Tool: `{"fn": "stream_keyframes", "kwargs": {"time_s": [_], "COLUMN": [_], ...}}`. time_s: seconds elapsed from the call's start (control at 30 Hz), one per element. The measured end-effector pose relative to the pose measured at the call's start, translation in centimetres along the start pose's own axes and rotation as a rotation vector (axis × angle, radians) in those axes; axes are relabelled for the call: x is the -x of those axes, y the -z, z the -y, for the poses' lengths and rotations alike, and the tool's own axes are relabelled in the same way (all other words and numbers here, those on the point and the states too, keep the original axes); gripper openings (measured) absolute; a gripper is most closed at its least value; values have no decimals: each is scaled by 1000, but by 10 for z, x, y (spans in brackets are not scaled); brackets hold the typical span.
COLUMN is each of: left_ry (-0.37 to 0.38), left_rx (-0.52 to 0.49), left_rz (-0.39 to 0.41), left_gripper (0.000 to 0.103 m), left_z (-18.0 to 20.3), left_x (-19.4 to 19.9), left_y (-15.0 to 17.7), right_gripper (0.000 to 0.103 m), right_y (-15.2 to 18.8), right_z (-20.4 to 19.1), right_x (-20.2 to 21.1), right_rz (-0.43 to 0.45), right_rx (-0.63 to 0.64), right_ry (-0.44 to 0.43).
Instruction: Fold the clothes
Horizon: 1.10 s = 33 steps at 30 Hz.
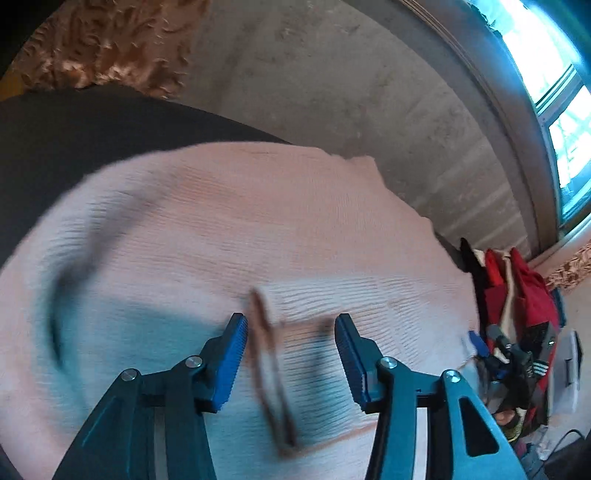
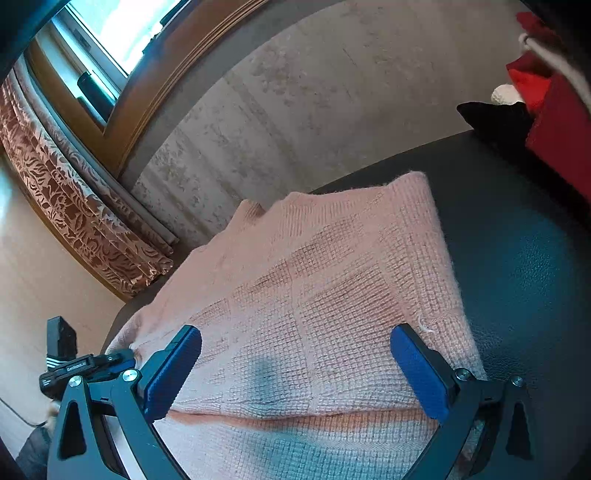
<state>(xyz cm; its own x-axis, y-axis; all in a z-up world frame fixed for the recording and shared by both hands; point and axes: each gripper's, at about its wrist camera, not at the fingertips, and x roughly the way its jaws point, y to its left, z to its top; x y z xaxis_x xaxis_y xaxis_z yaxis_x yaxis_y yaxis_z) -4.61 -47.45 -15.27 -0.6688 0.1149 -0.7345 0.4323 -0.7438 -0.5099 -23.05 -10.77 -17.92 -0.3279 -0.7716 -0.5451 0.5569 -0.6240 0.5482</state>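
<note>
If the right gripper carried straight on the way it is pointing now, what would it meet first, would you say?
Most likely the pink knit garment: it fills the space between and ahead of the open right gripper, lying folded on the dark surface. How near it is cannot be told.

Daylit and bright from the window (image 2: 107,33), blown out white. Smeared with motion blur across the left wrist view. Sharp on the right. Bowed hard at the fisheye edges.

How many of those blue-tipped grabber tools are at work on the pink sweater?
2. The left gripper hovers open over the sweater's near edge; the right gripper stands open across its fold.
</note>
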Motion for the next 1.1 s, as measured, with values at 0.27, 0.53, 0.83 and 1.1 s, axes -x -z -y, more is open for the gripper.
{"fn": "stream_keyframes", "kwargs": {"time_s": [0.27, 0.53, 0.83, 1.1], "left_ry": [-19, -17, -90, 26], "left_rx": [-51, -103, -29, 146], "left_rz": [48, 79, 101, 73], "left_gripper": [7, 6, 6, 29], "left_z": [15, 32, 15, -22], "left_x": [0, 4, 2, -18], "left_y": [-11, -33, -46, -36], "right_gripper": [103, 103, 87, 94], "right_y": [-8, -51, -59, -57], "right_z": [-15, -37, -5, 5], "right_x": [2, -35, -69, -66], "right_rz": [-17, -32, -120, -79], "right_rx": [57, 204, 296, 240], "right_ry": [62, 101, 415, 463]}}
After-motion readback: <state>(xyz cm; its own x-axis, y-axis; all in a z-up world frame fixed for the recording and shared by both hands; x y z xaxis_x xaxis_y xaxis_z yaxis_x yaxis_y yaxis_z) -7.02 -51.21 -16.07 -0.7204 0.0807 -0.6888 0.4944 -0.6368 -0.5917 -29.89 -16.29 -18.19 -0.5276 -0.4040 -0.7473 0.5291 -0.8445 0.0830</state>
